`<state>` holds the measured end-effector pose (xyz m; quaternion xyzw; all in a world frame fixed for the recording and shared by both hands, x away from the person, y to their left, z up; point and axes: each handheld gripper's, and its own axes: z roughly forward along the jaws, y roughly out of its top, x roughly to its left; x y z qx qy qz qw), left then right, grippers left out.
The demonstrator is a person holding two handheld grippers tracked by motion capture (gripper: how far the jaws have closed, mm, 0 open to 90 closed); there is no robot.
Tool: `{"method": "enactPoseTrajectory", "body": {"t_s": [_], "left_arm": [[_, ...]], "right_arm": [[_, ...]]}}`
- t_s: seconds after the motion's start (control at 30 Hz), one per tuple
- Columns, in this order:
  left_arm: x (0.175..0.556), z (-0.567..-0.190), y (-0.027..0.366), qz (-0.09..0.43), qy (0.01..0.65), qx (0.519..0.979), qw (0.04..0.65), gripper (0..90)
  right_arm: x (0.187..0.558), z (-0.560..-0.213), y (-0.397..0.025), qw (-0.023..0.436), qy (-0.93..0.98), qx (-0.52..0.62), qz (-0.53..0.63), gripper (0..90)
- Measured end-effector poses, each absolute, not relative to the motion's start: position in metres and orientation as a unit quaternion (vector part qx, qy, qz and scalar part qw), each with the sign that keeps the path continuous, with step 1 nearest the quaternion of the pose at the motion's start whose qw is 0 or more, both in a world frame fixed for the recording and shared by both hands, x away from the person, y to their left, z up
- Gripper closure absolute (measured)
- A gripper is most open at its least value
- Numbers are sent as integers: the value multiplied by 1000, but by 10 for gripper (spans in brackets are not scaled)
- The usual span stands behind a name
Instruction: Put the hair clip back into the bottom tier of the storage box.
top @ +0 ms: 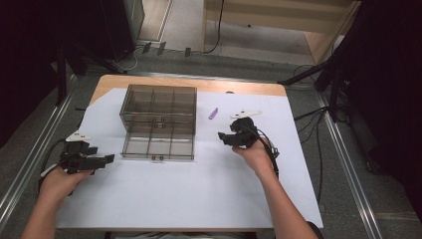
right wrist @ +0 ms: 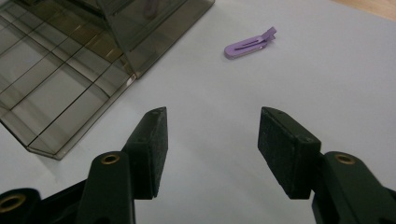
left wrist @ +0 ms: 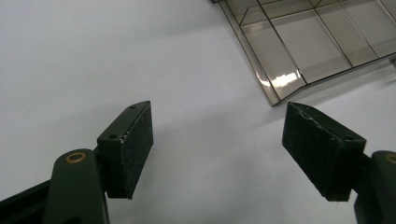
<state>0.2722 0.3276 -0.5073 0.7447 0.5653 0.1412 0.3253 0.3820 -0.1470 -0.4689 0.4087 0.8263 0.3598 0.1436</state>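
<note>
A smoky clear drawer box (top: pixel 158 122), its bottom drawer pulled out, sits mid-table on white paper (top: pixel 199 199) between the open, empty left gripper (top: pixel 102 160) and right gripper (top: pixel 222 137), beside a small purple clip (top: pixel 213 113) whose details are blurred.

box (top: pixel 158 122): smoky grey-brown see-through plastic, dark divider lines forming a grid | clip (right wrist: pixel 250 44): light purple | sheet (top: pixel 199 189): plain white | table (top: pixel 239 87): light wood edge | left gripper (left wrist: pixel 219 154): black jaws, brass-coloured rivets | right gripper (right wrist: pixel 212 149): black jaws, brass-coloured rivets | floor (top: pixel 343 164): grey
</note>
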Motion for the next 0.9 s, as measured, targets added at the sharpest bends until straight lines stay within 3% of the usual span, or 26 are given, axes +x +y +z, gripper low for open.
{"method": "enactPoseTrajectory", "body": {"t_s": [0.17,0.3,0.7,0.9], "left_arm": [[273,-509,326,137,563,747,327,259],[275,-511,322,133,561,752,320,259],[273,-511,317,139,555,758,313,260],[270,-512,316,141,552,761,310,260]], "right_arm": [[386,-469,-150,141,831,403,356,526],[398,-467,-151,96,834,402,365,577],[404,-464,-151,106,832,396,374,787],[414,-468,-144,96,833,401,369,849]]}}
